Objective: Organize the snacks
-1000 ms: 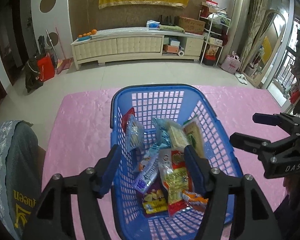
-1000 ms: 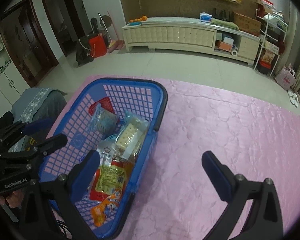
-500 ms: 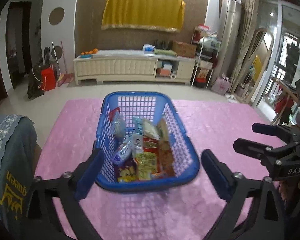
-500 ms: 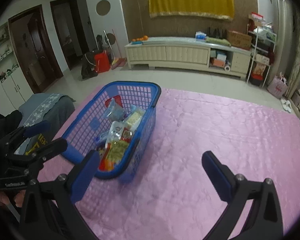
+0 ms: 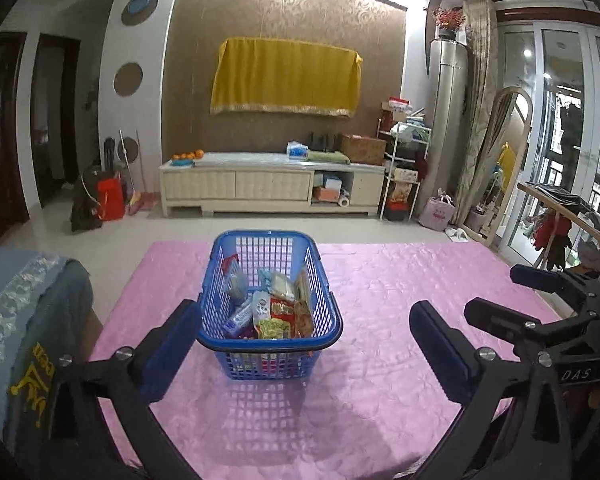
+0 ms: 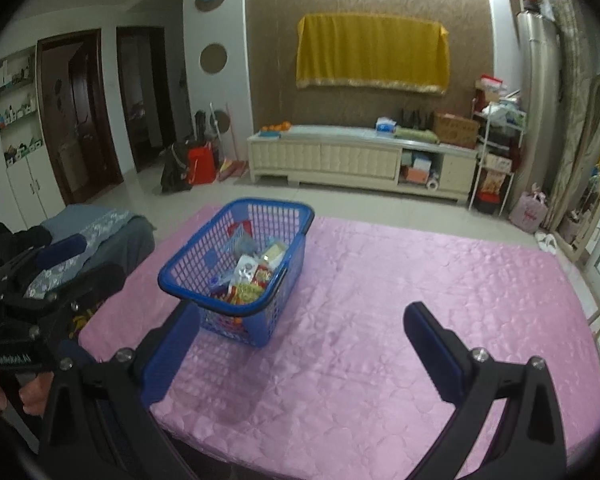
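Note:
A blue plastic basket [image 5: 324, 300] stands on the pink table cover [image 5: 380, 280] and holds several snack packets [image 5: 274, 308]. It also shows in the right wrist view [image 6: 180, 268], left of centre. My left gripper [image 5: 306, 344] is open and empty, held back from the basket's near side. My right gripper [image 6: 302, 344] is open and empty over the bare pink cover [image 6: 420, 280], to the right of the basket. The right gripper also shows at the right edge of the left wrist view [image 5: 540, 300].
A chair draped in grey-blue cloth [image 5: 24, 320] stands at the table's left edge. Beyond the table are tiled floor, a cream TV cabinet [image 5: 268, 188] and a yellow cloth [image 5: 286, 76] on the wall. A shelf rack [image 5: 404, 168] stands at the right.
Both grippers have pulled back and up from the basket. The left gripper's jaws, which straddled the basket's packets, have opened wider and now stand clear of it. The basket has not moved.

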Demonstrator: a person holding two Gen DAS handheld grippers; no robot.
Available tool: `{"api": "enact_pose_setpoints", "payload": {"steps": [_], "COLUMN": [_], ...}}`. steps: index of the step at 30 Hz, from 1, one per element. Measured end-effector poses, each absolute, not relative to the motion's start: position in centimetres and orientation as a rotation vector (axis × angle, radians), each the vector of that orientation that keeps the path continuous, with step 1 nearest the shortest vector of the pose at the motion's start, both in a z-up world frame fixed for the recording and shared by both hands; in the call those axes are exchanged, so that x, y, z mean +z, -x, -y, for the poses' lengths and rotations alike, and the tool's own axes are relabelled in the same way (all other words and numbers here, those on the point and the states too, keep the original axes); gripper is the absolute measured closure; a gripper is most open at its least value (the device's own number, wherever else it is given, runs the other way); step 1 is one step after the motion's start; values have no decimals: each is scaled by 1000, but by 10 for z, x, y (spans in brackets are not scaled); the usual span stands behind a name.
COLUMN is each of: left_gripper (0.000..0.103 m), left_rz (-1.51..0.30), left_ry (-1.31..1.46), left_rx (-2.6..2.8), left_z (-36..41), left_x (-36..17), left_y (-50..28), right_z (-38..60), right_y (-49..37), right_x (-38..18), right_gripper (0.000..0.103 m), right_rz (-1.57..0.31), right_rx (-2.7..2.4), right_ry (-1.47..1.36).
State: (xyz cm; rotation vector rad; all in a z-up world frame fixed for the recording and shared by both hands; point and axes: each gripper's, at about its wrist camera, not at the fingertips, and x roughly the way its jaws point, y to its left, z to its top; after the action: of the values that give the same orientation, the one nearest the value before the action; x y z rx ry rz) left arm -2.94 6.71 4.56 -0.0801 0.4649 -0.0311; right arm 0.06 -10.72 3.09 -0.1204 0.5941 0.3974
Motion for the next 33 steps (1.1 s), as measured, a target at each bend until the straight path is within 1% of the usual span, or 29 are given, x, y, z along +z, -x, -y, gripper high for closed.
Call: {"api": "enact_pose_setpoints", "payload": {"steps": [10,33], "left_gripper": [0,0], "left_rz": [-416,-432], "left_ry": [48,47], "left_rx": [-43,-51], "left_z": [-52,-45], "left_x": [62,62], "left_y": [50,59], "right_z": [107,118], "right_y": [21,38], "right_x": [40,43], "right_gripper": [0,0], "right_rz": [-545,-555], "right_rx": [396,397], "right_ry": [113,77]}}
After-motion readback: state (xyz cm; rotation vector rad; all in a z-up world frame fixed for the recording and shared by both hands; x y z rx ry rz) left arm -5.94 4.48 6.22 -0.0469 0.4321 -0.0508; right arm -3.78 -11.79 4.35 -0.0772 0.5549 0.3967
